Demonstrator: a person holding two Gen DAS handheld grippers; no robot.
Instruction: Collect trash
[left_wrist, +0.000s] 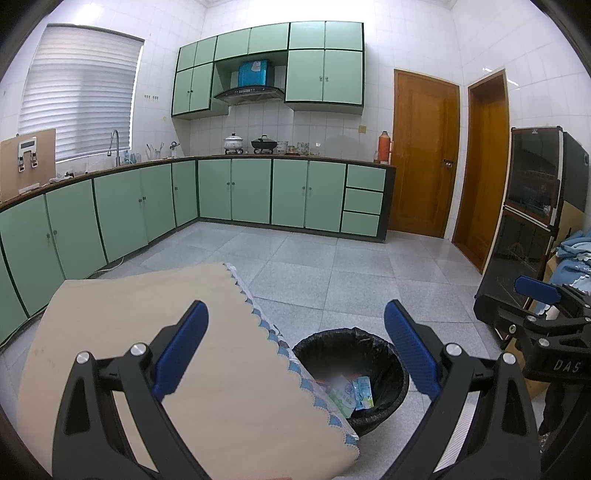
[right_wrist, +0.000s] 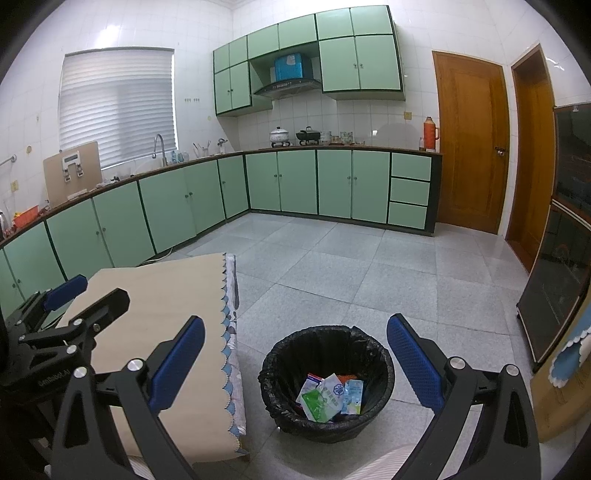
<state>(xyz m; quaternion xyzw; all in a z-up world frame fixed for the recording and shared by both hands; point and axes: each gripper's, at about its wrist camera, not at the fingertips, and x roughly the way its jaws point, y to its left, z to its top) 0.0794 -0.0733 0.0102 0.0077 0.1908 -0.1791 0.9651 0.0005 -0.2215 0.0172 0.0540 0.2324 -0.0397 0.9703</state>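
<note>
I am looking across a kitchen whose green cabinets (right_wrist: 177, 206) are wrapping around a grey tiled floor (right_wrist: 351, 266), and nearest me the table (left_wrist: 147, 325) is lying under a beige cloth with a scalloped blue edge, bare of any litter that I can see. Just beside the table's edge a round bin (right_wrist: 327, 380) lined with a black bag is sitting on the floor, close enough, I judge, that anything lifted off the table needs only a short carry before it is dropped. I am holding the left gripper (left_wrist: 295, 347) over the table's near corner with its blue pads spread wide and nothing between them, and the right gripper (right_wrist: 295, 358) is hovering above the bin, likewise released and empty; that pose suits a drop just made or a pause before the next reach, though I cannot say which. Inside the bin the trash (right_wrist: 328, 397) is lying in a loose heap: crumpled packets and small cartons in white, green and pale blue, with a bit of red showing behind them. Judging by the bare cloth, the collecting is looking close to done.
</note>
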